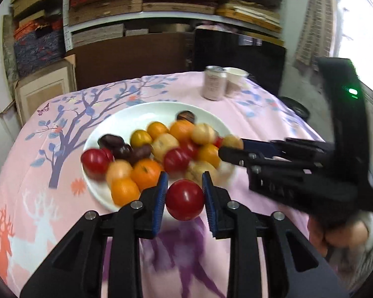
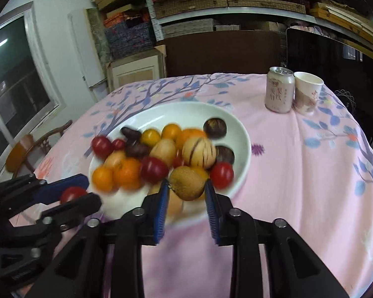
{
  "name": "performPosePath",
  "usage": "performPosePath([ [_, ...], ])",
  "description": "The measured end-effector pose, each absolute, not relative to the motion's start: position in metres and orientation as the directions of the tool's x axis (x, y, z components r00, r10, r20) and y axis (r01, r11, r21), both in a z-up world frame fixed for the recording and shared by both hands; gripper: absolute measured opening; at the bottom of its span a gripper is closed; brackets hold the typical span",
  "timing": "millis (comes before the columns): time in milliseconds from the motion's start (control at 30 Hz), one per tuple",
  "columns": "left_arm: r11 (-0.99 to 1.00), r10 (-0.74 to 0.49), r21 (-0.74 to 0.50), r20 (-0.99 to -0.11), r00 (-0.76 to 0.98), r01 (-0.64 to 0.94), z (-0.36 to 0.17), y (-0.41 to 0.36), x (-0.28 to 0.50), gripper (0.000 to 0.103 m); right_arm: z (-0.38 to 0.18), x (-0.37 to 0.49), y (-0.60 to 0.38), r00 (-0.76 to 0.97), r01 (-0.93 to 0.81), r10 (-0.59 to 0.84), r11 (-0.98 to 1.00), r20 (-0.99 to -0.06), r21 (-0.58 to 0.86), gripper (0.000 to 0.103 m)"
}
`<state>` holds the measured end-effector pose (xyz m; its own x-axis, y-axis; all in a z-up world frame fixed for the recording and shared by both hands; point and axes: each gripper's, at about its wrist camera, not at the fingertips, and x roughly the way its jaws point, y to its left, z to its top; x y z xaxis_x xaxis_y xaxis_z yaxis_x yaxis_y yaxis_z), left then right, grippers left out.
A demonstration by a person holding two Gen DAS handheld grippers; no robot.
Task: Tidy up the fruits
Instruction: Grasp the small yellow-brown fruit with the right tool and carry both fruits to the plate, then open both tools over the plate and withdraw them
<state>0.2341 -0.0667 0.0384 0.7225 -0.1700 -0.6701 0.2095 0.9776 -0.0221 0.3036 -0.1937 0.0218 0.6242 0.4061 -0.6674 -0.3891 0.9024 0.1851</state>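
A white plate [image 1: 116, 121] [image 2: 236, 129] on the pink tablecloth holds several mixed fruits: oranges, red tomatoes, dark purple fruits and pale striped ones. My left gripper [image 1: 184, 190] is shut on a red tomato [image 1: 184, 200] and holds it just in front of the plate's near rim; it also shows in the right wrist view [image 2: 72, 193]. My right gripper [image 2: 186, 188] is shut on a brown kiwi [image 2: 186, 182] at the plate's near edge. In the left wrist view the right gripper [image 1: 230, 149] reaches in from the right over the plate's right side.
A pink drink can [image 1: 214, 83] [image 2: 279, 90] and a paper cup [image 1: 235, 78] [image 2: 307, 92] stand together at the table's far right. Shelves of stacked boards fill the wall behind. A wooden chair [image 2: 34, 146] stands to the left of the table.
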Motion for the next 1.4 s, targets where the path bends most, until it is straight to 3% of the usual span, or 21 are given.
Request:
performPosePath([
  [33,0.984,-0.148,-0.023,-0.668,0.73,0.178,0.036,-0.064,0.245,0.035,0.021,0.309,-0.193,0.629,-0.381,0.412,0.902,-0.659,0.201,0.056],
  [100,0.991,-0.119,-0.029,-0.643,0.756,0.132,0.037,-0.056,0.247,0.068,0.023,0.307,-0.198,0.662,-0.356,0.41,0.909,-0.627,0.218,0.055],
  [133,0.994,-0.096,-0.021,-0.623,0.777,0.106,0.037,-0.052,0.246,0.076,0.024,0.305,-0.202,0.667,-0.353,0.416,0.907,-0.618,0.23,0.056],
  [167,0.995,-0.084,-0.015,-0.611,0.787,0.095,0.038,-0.051,0.246,0.092,0.024,0.305,-0.206,0.664,-0.355,0.423,0.904,-0.616,0.238,0.06],
  [200,0.995,-0.088,-0.022,-0.601,0.794,0.094,0.039,-0.047,0.245,0.096,0.023,0.303,-0.21,0.665,-0.349,0.419,0.906,-0.618,0.24,0.065],
  [333,0.992,-0.12,-0.044,-0.608,0.785,0.118,0.044,-0.044,0.239,0.099,0.028,0.284,-0.219,0.705,-0.308,0.385,0.923,-0.596,0.231,0.077],
  [500,0.985,-0.175,-0.112,-0.61,0.773,0.134,0.049,-0.034,0.213,0.099,0.041,0.235,-0.215,0.804,-0.212,0.219,0.974,-0.552,0.078,0.1],
  [700,0.989,-0.145,-0.099,-0.624,0.768,0.107,0.049,-0.027,0.172,0.099,0.031,0.193,-0.208,0.812,-0.195,0.157,0.981,-0.563,-0.009,0.1],
  [967,0.997,-0.065,-0.067,-0.733,0.677,0.022,0.017,-0.014,0.16,0.099,0.016,0.171,-0.185,0.805,-0.229,0.111,0.964,-0.583,-0.132,0.1],
  [1400,1.0,0.014,-0.01,-0.683,0.73,-0.028,0.026,-0.017,0.149,0.099,0.017,0.171,-0.19,0.793,-0.234,0.139,0.968,-0.593,-0.087,0.1],
])
